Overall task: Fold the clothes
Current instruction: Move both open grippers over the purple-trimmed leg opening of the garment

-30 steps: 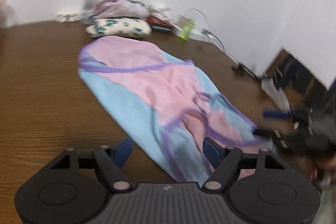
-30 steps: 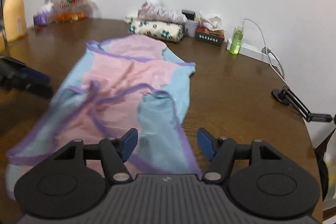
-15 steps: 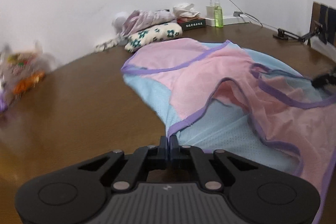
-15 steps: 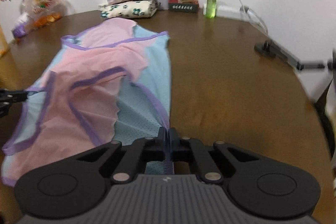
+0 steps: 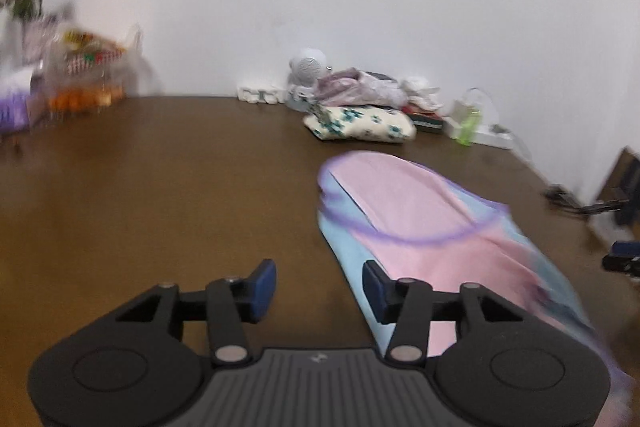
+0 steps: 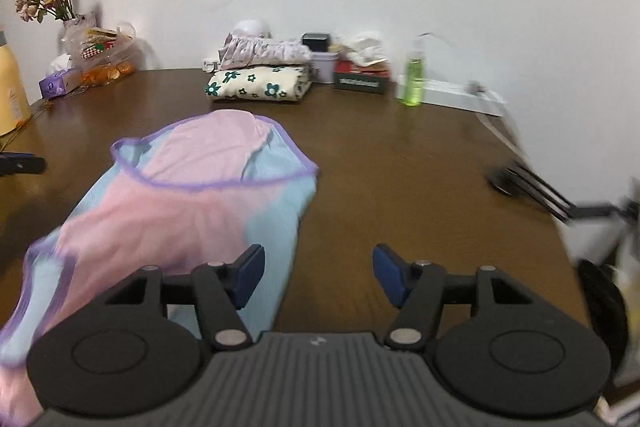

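Both tools released: our left gripper (image 5: 319, 285) and right gripper (image 6: 318, 275) spread wide over bare wood, holding nothing. The garment (image 6: 192, 203), thin mesh-like pink and pale-blue fabric with purple binding, lies folded over on the brown woodgrain table (image 6: 420, 167), between the grippers. Folded floral cloth (image 6: 258, 83) stacked at the far wall; green bottle (image 6: 414, 79) beside it.

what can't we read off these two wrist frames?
- Near end of the pink and blue garment: in both views hidden behind the gripper bodies and motion-blurred, so its fold state there is unclear.
- Left gripper and right gripper: open, holding nothing.
- Label on the dark box, right view: too small to read.
- Bagged items by the wall, left view: blurred.
- The person: out of frame.
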